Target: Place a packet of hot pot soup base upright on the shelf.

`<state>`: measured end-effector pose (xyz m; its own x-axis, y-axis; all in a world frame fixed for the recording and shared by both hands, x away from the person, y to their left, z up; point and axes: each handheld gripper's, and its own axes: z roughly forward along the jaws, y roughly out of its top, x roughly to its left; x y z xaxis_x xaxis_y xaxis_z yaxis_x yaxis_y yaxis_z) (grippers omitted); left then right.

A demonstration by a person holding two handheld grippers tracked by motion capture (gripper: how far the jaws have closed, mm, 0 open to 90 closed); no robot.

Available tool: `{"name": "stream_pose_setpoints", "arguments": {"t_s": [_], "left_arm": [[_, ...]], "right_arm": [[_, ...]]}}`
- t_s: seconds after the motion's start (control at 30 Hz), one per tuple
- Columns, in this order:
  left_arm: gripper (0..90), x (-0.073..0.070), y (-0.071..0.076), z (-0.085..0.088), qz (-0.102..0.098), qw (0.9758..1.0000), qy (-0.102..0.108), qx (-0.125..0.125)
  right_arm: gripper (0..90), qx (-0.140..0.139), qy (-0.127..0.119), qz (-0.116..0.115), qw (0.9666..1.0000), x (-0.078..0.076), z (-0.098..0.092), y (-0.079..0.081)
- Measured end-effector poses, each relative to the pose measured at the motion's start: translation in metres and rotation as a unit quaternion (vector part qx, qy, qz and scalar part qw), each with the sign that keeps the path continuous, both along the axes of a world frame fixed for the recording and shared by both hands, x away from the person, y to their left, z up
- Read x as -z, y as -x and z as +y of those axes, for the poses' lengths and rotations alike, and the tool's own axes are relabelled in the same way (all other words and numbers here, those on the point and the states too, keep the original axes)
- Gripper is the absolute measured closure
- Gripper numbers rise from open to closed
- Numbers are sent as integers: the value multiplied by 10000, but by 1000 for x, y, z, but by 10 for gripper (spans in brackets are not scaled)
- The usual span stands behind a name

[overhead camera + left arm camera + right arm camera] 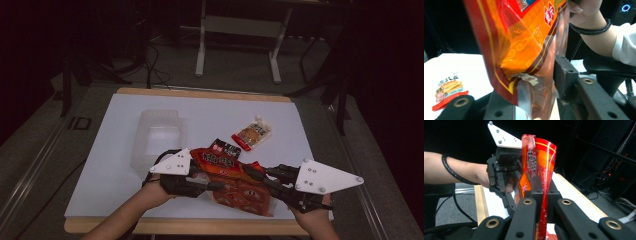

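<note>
Item: large red-and-orange snack bag (235, 182), held above the near edge of the white table (110, 150), between two hand-held grippers. Left gripper (212, 186) grips the bag's left edge; in the left gripper view the jaws close on the foil and its clear lower panel (534, 82). Right gripper (255, 175) grips the bag's right edge; in the right gripper view both jaws pinch the film flat between them (543, 195), clenched on it. Position: bag's long axis runs roughly left to right across the table front, spanning from one tool to the other; each gripper holds the end nearest it, so neither hand is nearer than the other. Governing relation, as a judgement: the clear plastic container (157, 137) lies beyond and to the left of the bag, closer to the left gripper, so any transfer into it would go forward and leftward, led by that side. Other stock on the table: small orange-and-white sachet (252, 134), well apart to the far right; small dark packet (225, 148), just behind the bag's top edge and partly covered by it. Obscured: bag's print is blurred; its lower right corner is cut off by the right gripper's plate; whether the bag is sealed or opened cannot be made out; contents of the container are unclear.
</note>
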<state>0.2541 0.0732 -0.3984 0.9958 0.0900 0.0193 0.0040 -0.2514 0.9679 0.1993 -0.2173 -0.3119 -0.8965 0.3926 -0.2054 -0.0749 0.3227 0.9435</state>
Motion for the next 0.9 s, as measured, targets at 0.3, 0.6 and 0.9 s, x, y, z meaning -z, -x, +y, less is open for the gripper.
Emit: {"name": "stream_pose_setpoints", "arguments": {"t_s": [0.3,0.6,0.9], "left_arm": [[716,-2,1,0,-106,9997,-200,-3],[720,-14,4,0,-40,9992,-304,-238],[721,-24,6,1,-209,9977,-332,-551]], "right_arm": [[881,-39,0,175,9998,5,-5,-8],[828,15,-109,146,9998,3,-10,-13],[614,329,-436,41,9985,1,-16,-16]]}}
